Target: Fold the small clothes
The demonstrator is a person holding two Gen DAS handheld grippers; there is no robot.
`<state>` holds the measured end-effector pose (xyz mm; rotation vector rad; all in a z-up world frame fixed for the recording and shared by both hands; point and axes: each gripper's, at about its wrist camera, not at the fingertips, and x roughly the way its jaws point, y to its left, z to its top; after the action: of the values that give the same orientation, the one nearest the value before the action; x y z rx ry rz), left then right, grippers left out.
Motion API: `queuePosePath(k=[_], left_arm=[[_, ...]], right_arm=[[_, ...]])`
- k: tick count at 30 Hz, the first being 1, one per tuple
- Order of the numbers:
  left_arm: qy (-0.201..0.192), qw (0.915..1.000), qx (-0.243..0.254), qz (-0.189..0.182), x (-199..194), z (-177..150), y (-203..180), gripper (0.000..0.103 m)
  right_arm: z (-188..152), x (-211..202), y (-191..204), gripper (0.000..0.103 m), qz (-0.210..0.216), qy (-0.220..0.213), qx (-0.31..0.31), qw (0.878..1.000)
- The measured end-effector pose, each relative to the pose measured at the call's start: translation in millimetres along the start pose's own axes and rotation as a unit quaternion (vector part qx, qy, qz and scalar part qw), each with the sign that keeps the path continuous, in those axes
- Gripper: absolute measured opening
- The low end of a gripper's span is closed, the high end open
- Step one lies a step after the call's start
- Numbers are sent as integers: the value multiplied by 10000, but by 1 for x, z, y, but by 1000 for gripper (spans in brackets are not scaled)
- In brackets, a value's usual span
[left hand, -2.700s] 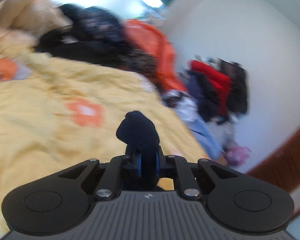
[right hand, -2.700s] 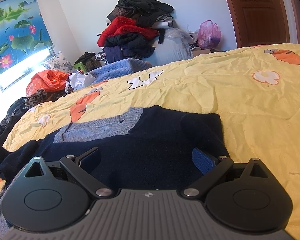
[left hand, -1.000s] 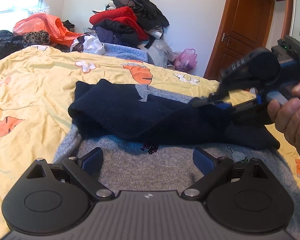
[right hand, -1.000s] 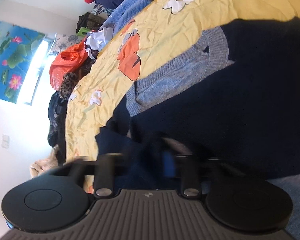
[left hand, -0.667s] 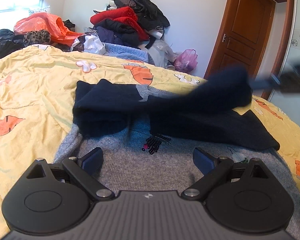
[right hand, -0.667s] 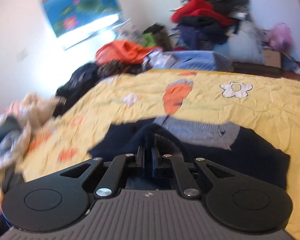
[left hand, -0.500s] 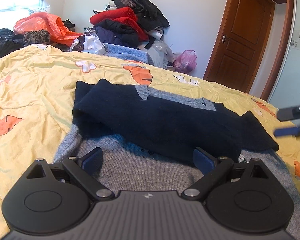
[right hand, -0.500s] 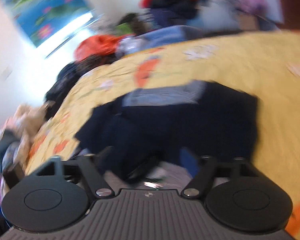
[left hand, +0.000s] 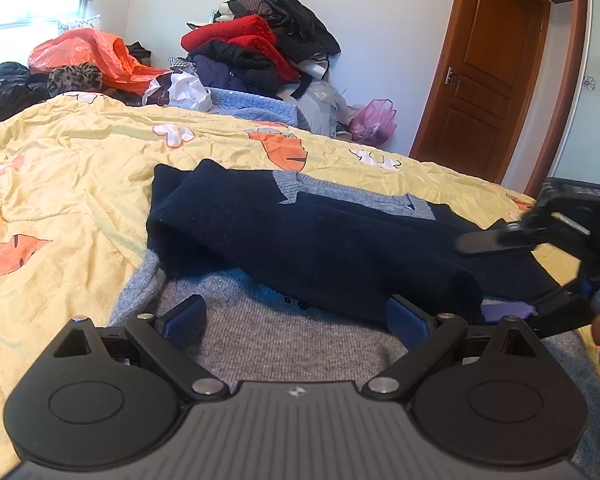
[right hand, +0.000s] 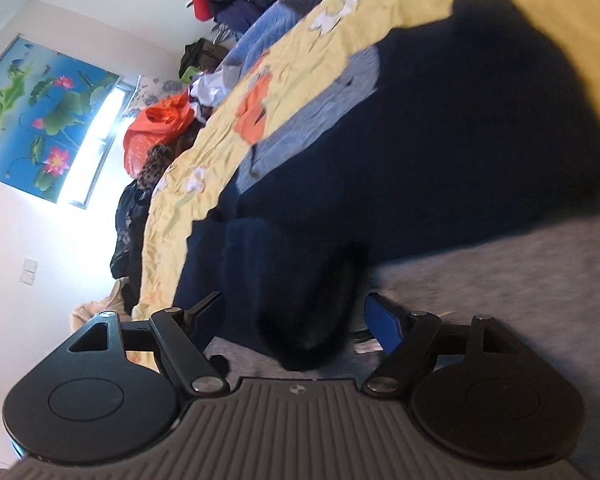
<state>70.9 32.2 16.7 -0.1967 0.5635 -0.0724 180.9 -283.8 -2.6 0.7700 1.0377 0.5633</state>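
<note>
A small sweater with navy sleeves and a grey body lies on the yellow quilt. Both navy sleeves are folded across its chest. My left gripper is open and empty, low over the grey hem. My right gripper is open and turned on its side at the right, its jaws around the navy cuff end of the top sleeve without closing on it. In the right wrist view the right gripper shows the cuff between its open fingers.
A pile of red, black and blue clothes stands against the far wall. An orange bag and dark clothes lie at the back left. A pink bag sits by the brown door.
The right gripper laid the navy sleeve across the sweater, let it go and opened. It has since come back in, tilted sideways, at the cuff. The left gripper stayed still and open.
</note>
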Motion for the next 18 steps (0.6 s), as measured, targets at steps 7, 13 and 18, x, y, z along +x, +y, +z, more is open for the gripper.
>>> queuePosePath(k=[7, 13, 18], left_arm=[[1, 10000, -59, -44, 0, 0, 2, 97], [10, 10000, -73, -57, -1, 0, 3, 97], [7, 9999, -103, -75, -1, 0, 4, 97]], right_arm=[[-4, 6, 29, 22, -299, 182, -832, 9959], [43, -38, 51, 22, -6, -526, -1294, 9902], [82, -68, 35, 22, -526, -676, -1426, 9861]])
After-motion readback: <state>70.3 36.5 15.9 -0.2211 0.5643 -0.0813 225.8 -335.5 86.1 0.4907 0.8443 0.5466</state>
